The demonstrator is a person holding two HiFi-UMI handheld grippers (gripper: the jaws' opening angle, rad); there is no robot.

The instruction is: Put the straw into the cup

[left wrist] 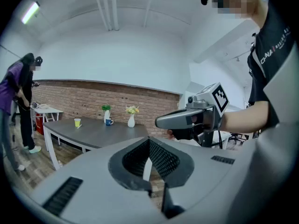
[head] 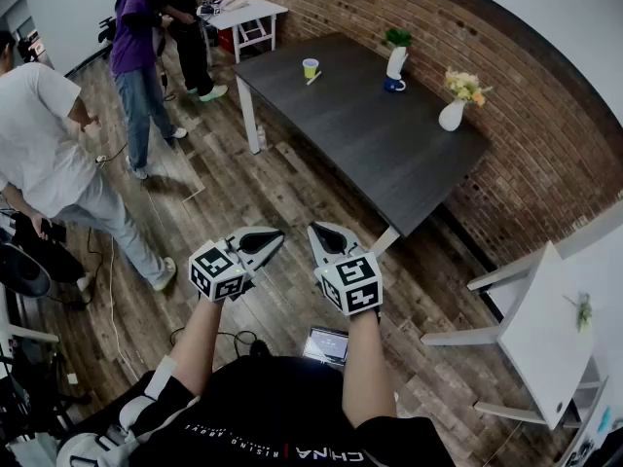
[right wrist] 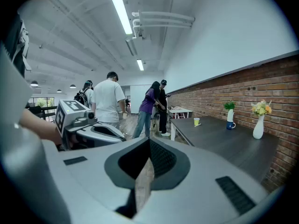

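Pale thin straw (head: 313, 78) lies flat on the dark grey rectangular bench (head: 370, 134), just beside the small yellow cup (head: 310, 67) and outside it, near the bench's far end. At the far left of the head view a person in a white shirt (head: 44, 154) stands on the wooden plank floor (head: 282, 183), and further back a person in a purple top (head: 131, 37) stands close to a small white table (head: 243, 10). Low in the middle, well apart from the bench, the left hand-held gripper (head: 275, 235) has its jaws pressed together with nothing between them. Just beside it, the right hand-held gripper (head: 317, 230) likewise has its jaw tips together and carries nothing. Both point toward the bench, held out in front of the person's dark shirt. To the right of the cup on the bench stand a white jug with a green plant (head: 396, 58), a blue mug (head: 393, 85) touching or nearly touching its base, and then a white vase of yellow flowers (head: 453, 113). A red brick wall (head: 506, 95) runs along behind the bench, and white furniture (head: 545, 339) stands at the far right.
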